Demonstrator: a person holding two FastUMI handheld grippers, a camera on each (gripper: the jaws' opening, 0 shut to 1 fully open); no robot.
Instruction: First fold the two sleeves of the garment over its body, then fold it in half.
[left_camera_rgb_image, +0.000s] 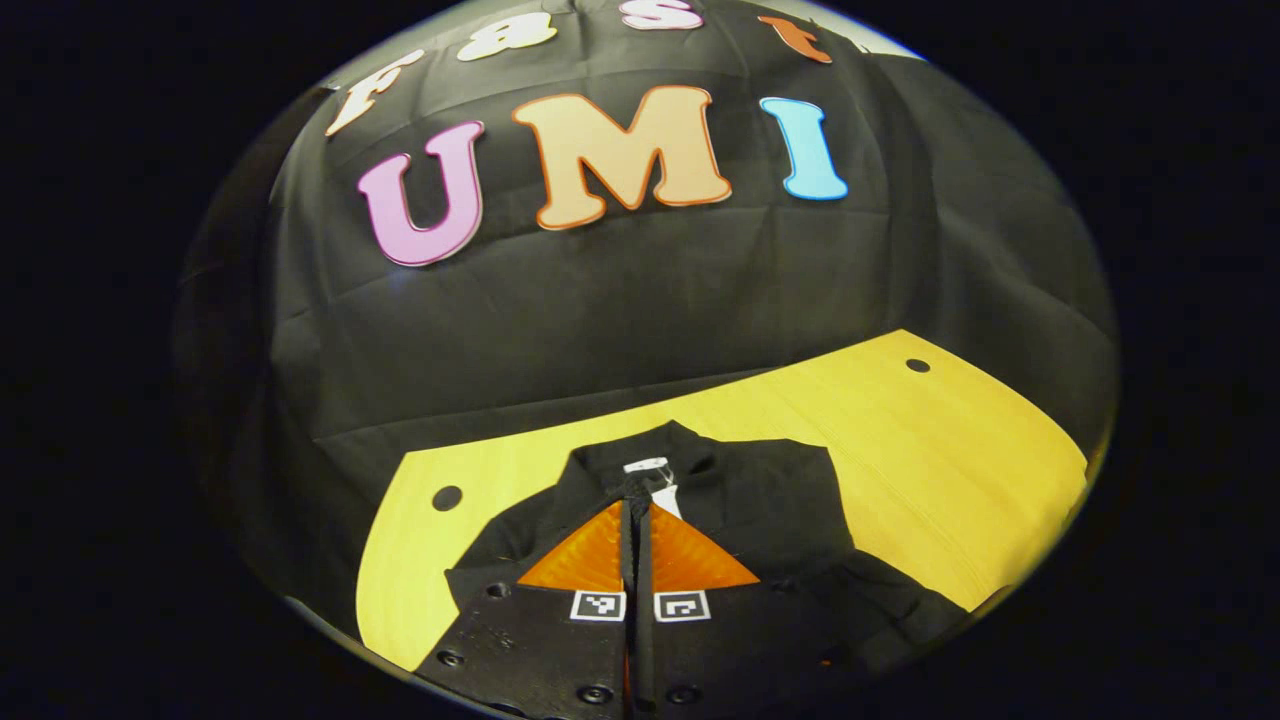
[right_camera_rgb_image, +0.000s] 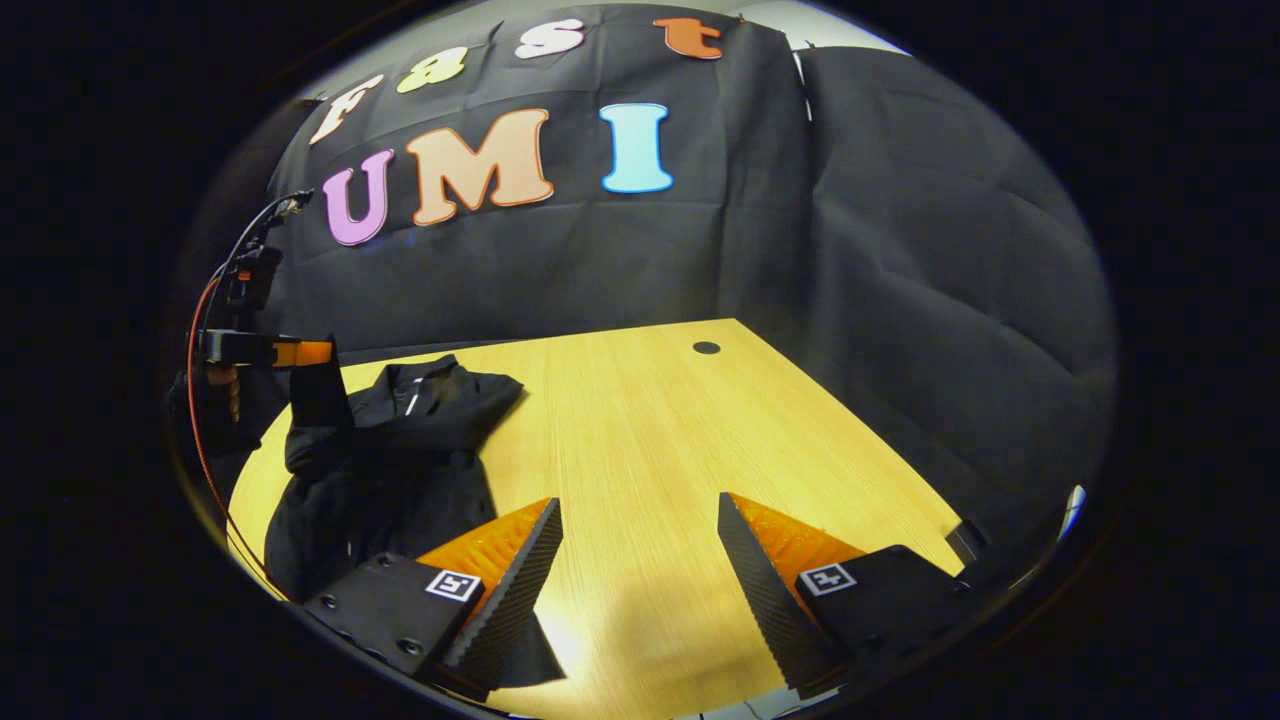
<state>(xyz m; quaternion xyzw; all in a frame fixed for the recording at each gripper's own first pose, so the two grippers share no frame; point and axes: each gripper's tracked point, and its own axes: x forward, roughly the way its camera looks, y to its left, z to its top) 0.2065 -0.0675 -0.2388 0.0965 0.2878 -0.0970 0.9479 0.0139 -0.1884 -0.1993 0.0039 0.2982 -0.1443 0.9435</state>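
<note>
In the left gripper view, the left claw (left_camera_rgb_image: 636, 520) sat nearest the lens with its two fingers (left_camera_rgb_image: 590, 560) drawn together so that only a thin dark seam ran between them. Whether any cloth was caught in that seam could not be told. Just beyond and beneath the fingertips lay the black, crumpled long-sleeved garment (left_camera_rgb_image: 760, 500), its collar with a small white tag (left_camera_rgb_image: 648, 466) pointing away from the camera and one dark fold trailing off toward the lower right. The garment rested on the yellow wood-grain desk (left_camera_rgb_image: 900, 440), which had a round dark hole (left_camera_rgb_image: 917, 366) near its far right corner and another (left_camera_rgb_image: 446, 497) at the left. Behind the desk hung the black cloth wall (left_camera_rgb_image: 620, 300).

In the right gripper view, the right claw (right_camera_rgb_image: 640, 530) stood wide apart over bare desk surface (right_camera_rgb_image: 640, 420), holding nothing. Its left finger (right_camera_rgb_image: 510, 580) lay just beside the near hem of the garment (right_camera_rgb_image: 400, 470), which spread over the left part of the desk. Farther off, at the garment's left edge, the left claw (right_camera_rgb_image: 318, 385) hung above the dark cloth, a red cable (right_camera_rgb_image: 192, 400) looping down from it. A round hole (right_camera_rgb_image: 706, 348) marked the desk's far edge, with the black cloth wall (right_camera_rgb_image: 900, 300) beyond.
</note>
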